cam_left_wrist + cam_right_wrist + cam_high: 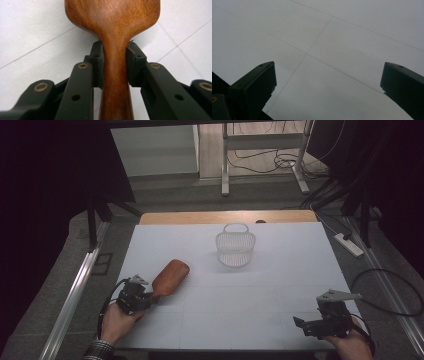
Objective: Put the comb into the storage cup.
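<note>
Gripped at the narrow neck by the closed left gripper point(115, 63): a wooden paddle brush point(170, 277), lying at the table's point(280, 320) near-left, well apart from the white mesh basket point(235, 246). Idled wide open at near-right: the right gripper point(320, 322). Best lifted level, squeezed squarely at the neck against twisting; no legible brand or writing anywhere.

A white mat point(280, 270) covered the table in the middle of the frame, faint seam lines crossing it. A white mesh basket point(235, 248) with a loop handle stood upright on it, above centre. A strip of bare wood point(200, 217) showed along the mat's top edge. A power strip point(349, 244) lay on the grey floor at right, metal desk legs point(225, 165) stood at the top, and cables point(270, 162) trailed there.
</note>
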Available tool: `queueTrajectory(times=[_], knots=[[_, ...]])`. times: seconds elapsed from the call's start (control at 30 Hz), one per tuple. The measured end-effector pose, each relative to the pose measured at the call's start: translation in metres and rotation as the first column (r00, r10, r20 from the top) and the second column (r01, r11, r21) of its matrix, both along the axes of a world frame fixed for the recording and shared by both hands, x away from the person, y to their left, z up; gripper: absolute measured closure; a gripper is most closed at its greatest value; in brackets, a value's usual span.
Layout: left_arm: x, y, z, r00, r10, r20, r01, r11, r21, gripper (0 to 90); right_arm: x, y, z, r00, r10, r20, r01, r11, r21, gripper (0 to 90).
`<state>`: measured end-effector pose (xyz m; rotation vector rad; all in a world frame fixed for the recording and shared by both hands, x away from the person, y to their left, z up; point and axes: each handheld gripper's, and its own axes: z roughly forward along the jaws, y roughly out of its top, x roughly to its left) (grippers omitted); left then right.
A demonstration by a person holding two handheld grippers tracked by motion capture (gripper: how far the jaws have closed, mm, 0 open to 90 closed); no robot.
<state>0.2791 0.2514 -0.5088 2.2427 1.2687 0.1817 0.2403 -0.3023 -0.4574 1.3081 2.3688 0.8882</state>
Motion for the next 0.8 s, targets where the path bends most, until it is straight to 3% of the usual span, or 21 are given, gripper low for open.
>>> queueTrajectory(times=[0.17, 0.43, 0.8], knots=[[-0.002, 0.000, 0.003, 0.9997, 0.006, 0.023, -0.006, 1.0000, -0.004, 70.9, 0.000, 0.000, 0.000, 1.0000, 0.002, 0.003, -0.002, 1.000, 0.002, 0.5], [-0.006, 0.001, 0.012, 0.9966, 0.023, 0.079, -0.018, 0.9977, -0.065, 70.9, -0.003, 0.000, 0.002, 0.9995, 0.017, 0.026, -0.017, 1.000, 0.006, 0.0], [-0.011, -0.009, 0.021, 0.9931, -0.010, 0.117, 0.023, 0.9937, -0.110, 70.8, -0.005, 0.000, 0.003, 0.9981, 0.037, 0.049, -0.038, 0.999, 0.016, 0.0]])
